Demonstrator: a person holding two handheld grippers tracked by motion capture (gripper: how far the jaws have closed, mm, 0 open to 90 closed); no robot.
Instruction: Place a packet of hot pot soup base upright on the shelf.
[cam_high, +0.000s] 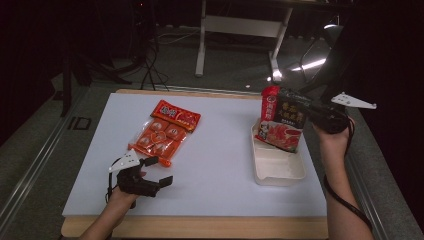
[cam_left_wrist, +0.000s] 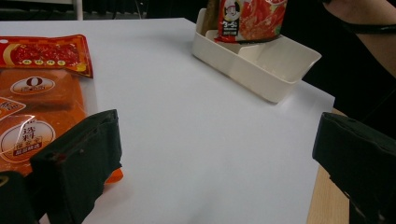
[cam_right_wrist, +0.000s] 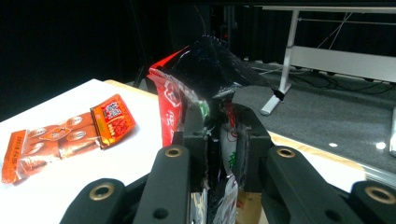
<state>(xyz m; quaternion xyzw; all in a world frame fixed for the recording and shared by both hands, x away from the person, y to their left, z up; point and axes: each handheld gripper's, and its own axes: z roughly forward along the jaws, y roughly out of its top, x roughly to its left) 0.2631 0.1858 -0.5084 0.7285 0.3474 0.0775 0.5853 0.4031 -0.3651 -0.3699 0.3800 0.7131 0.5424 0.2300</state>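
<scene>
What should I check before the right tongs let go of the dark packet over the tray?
1. Right tongs shut on the dark packet: ok.
2. Packet's lower end inside the white tray: ok.
3. Packet resting on the tray floor: cannot tell.
4. Near part of the tray free: ok.
5. Left tongs open, beside the orange packet: ok.
6. Orange packet lying flat on the white board: ok.

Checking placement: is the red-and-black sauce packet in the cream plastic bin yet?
Partly: red-and-black sauce packet stands upright, bottom inside cream plastic bin, clamped by right gripper.
</scene>
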